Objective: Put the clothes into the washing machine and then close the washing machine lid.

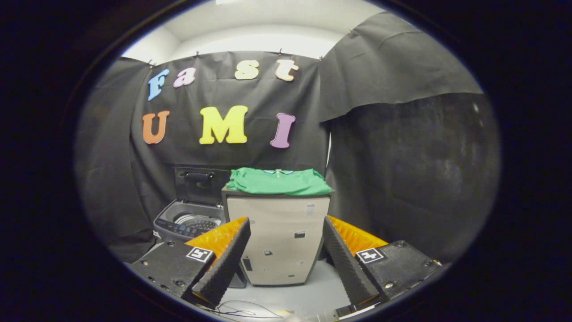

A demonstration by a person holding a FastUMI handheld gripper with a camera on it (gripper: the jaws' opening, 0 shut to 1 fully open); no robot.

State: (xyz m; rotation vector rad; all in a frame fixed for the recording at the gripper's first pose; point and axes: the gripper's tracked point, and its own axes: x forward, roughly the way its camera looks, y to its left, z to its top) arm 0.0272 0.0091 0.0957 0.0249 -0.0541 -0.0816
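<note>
In the gripper view we find the gripper (286, 239) spread wide, its fingers (223, 264) gripping nothing and set apart on either side of a pale cabinet (277, 241) standing just ahead. We note a folded green garment (279, 181) lying flat on top of that cabinet, beyond the fingers. To the cabinet's left and just beside it sits the washing machine (190, 221), its lid (199, 183) raised upright against the black cloth wall (402, 156), drum exposed. Thin cables (241, 308) lie on the floor between the fingers.

Place: I see a staged laundry booth.
Signs: black cloth walls (402, 147), washer (190, 221) far left, cabinet (277, 237).
</note>
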